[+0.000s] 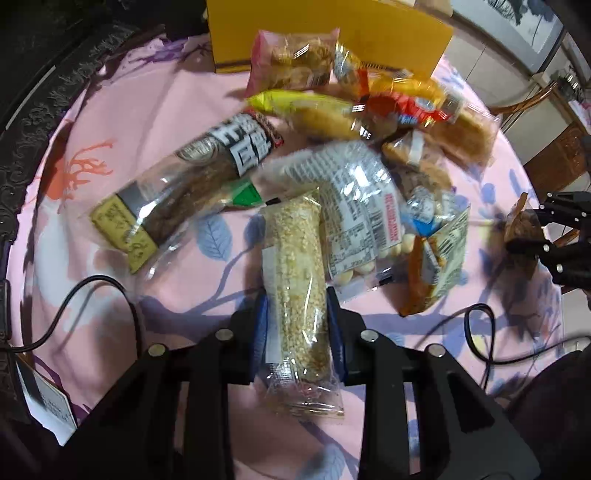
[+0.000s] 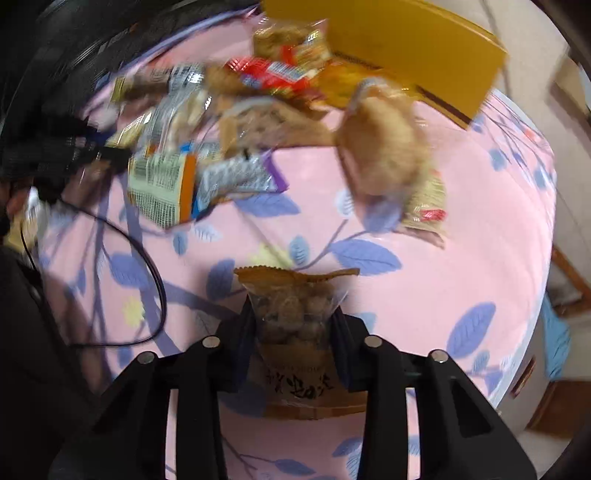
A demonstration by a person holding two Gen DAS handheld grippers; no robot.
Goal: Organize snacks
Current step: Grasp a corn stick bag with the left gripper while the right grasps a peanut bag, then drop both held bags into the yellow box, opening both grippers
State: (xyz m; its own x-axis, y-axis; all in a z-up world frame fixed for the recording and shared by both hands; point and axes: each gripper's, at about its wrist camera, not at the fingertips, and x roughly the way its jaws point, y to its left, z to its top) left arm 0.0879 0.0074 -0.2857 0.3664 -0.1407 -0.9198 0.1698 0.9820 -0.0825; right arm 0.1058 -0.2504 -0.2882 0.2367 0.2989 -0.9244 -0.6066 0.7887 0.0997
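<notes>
A: Lying across a pink counter (image 1: 155, 110) with a blue leaf pattern is a heap of wrapped snacks (image 1: 343, 147), and a yellow box (image 1: 388, 33) is standing just behind that heap.

B: What is the left gripper (image 1: 295, 317) doing?

A: Its jaws are clamping on a long clear packet of pale sesame-like bar (image 1: 295, 266). The packet is running lengthwise between the blue pads, its far end touching the near edge of the heap.

B: And the right gripper (image 2: 295, 332)?

A: Its jaws are pressing on both sides of a small brown pouch (image 2: 295, 321) with round brown pieces showing through a clear window. The pouch is sitting well in front of the heap, apart from it, over bare cloth.

B: What else is lying near the heap?

A: A long dark bar in clear wrap with a gold end (image 1: 173, 199) is lying at the heap's left side. A white packet with printed labels (image 1: 354, 206) is resting against the heap's front. A lone puffy tan bag (image 2: 384, 151) is sitting to the heap's right, just in front of the box. Black cables (image 2: 147, 280) are trailing over the cloth in front of the heap. The right wrist view is blurring with motion.
</notes>
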